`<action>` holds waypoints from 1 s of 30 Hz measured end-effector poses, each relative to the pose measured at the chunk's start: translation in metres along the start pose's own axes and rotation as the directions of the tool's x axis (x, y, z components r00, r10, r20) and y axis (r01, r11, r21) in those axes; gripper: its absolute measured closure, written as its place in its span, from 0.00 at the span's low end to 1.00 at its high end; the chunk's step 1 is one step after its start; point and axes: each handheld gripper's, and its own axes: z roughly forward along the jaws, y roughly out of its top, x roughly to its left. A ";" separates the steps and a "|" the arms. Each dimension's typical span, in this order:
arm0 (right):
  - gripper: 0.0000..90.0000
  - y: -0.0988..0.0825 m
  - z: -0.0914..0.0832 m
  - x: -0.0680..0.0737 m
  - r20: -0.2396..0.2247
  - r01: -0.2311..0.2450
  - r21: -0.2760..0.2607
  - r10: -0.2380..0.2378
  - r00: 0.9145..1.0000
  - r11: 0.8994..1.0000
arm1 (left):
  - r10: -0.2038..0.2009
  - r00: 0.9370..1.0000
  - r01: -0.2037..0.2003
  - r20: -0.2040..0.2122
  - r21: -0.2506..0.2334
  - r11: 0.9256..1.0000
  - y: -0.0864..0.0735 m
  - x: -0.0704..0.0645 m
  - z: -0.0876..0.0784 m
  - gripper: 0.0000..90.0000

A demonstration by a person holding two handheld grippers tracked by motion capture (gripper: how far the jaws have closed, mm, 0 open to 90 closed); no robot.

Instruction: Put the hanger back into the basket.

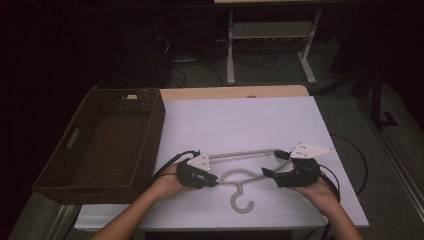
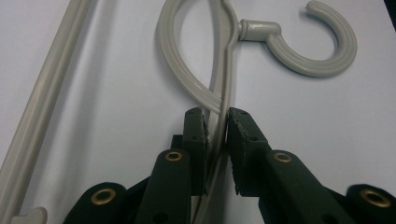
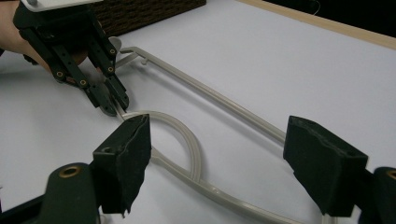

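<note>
1. Table (image 1: 250, 120): white top with a bare wooden strip along the far edge, seen from the high view

2. Hanger (image 1: 239, 176): pale grey plastic, lying flat on the table near the front edge, hook pointing toward the person, straight bar on the far side; it spans the gap between the two grippers

3. Hanger (image 2: 212, 70), left gripper view: curved loop and open hook ahead of the jaws, the shoulder strip running back between them; the straight bar lies apart at the left of that view

4. Left gripper (image 1: 212, 181): black, grey plate on top, held in the person's left hand (image 1: 167, 184); in its own view the left gripper (image 2: 215, 128) has its jaws clamped on the thin shoulder strip of the hanger, pads (image 2: 239, 140) pressed to either side

5. Right gripper (image 1: 267, 174): black, grey plate on top, held in the right hand (image 1: 320, 187) at the hanger's right shoulder; in its own view the right gripper (image 3: 217, 156) has its jaws spread wide, the hanger (image 3: 187, 140) lying on the table between them, untouched

6. Left gripper (image 3: 112, 100), seen in the right gripper view: tips down at the hanger's loop

7. Basket (image 1: 150, 130): dark brown wicker, rectangular, at the table's left edge, well apart from the hanger

8. Cables (image 1: 167, 165): black, trailing from each gripper
</note>
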 end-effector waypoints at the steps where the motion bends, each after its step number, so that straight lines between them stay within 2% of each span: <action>1: 0.25 0.000 0.000 0.000 0.001 0.001 0.000 -0.001 1.000 1.000 | 0.011 1.000 -0.011 -0.004 0.004 1.000 0.001 -0.001 0.000 0.87; 4: 0.25 0.000 0.000 0.000 0.000 0.003 0.001 -0.003 1.000 1.000 | 0.027 1.000 -0.026 -0.004 0.017 1.000 0.002 -0.003 0.000 0.90; 7: 0.26 0.000 -0.001 0.000 0.002 -0.002 0.001 0.002 1.000 1.000 | 0.001 1.000 -0.001 -0.013 0.029 1.000 0.004 -0.004 0.000 0.91; 13: 0.26 0.000 -0.003 -0.001 0.008 0.002 -0.008 -0.002 1.000 1.000 | 0.002 1.000 -0.001 -0.027 0.043 0.999 0.006 -0.007 -0.001 0.91; 17: 0.26 0.000 -0.003 -0.001 0.011 0.004 -0.010 -0.004 1.000 1.000 | 0.020 0.999 -0.018 -0.039 0.044 0.999 0.008 -0.009 -0.004 0.91; 22: 0.26 0.001 -0.004 -0.002 0.013 0.001 -0.012 -0.001 1.000 1.000 | 0.014 0.999 -0.013 -0.048 0.021 1.000 0.012 -0.010 -0.010 0.91; 23: 0.26 0.001 -0.004 -0.002 0.013 -0.002 -0.012 0.002 1.000 1.000 | 0.023 0.998 -0.022 -0.050 0.022 1.000 0.013 -0.010 -0.011 0.91; 30: 0.27 0.001 -0.005 -0.002 0.020 0.002 -0.018 -0.002 1.000 1.000 | 0.020 0.996 -0.021 -0.081 -0.012 1.000 0.018 -0.013 -0.019 0.91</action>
